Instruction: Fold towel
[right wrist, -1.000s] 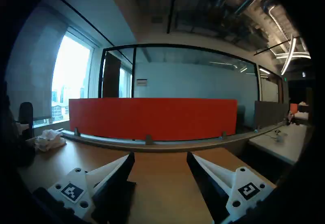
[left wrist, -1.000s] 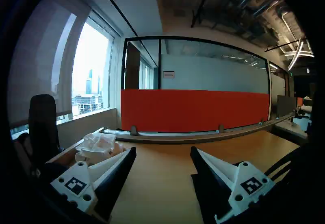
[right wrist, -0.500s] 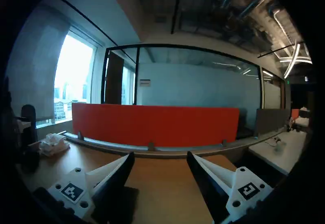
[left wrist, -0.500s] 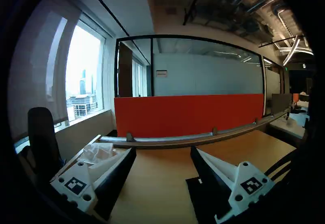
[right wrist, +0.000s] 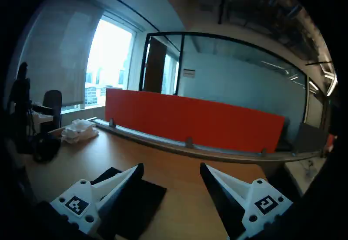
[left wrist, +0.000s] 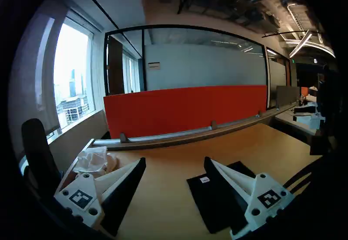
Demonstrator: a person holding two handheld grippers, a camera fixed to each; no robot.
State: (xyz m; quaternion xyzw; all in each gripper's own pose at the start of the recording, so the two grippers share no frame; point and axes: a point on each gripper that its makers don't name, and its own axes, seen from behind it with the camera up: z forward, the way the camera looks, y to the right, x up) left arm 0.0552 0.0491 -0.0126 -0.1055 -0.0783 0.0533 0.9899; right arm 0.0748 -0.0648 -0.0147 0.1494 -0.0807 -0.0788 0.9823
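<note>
A dark, flat towel (left wrist: 217,196) lies on the wooden desk (left wrist: 174,183), partly under the right finger of my left gripper (left wrist: 174,177) in the left gripper view. It bears a small white tag. In the right gripper view the same dark towel (right wrist: 139,196) lies under and beside the left finger of my right gripper (right wrist: 171,179). Both grippers stand open above the desk with nothing between their fingers.
A crumpled pile of white cloth (left wrist: 93,159) sits at the desk's left end, also seen as white cloth (right wrist: 79,131) in the right gripper view. A red divider panel (left wrist: 187,109) runs along the desk's far edge. A black chair (left wrist: 37,153) stands left; a dark object (right wrist: 45,146) rests nearby.
Both grippers have tilted downward and shifted, bringing the dark towel into sight on the desk below them. Both stay open.
</note>
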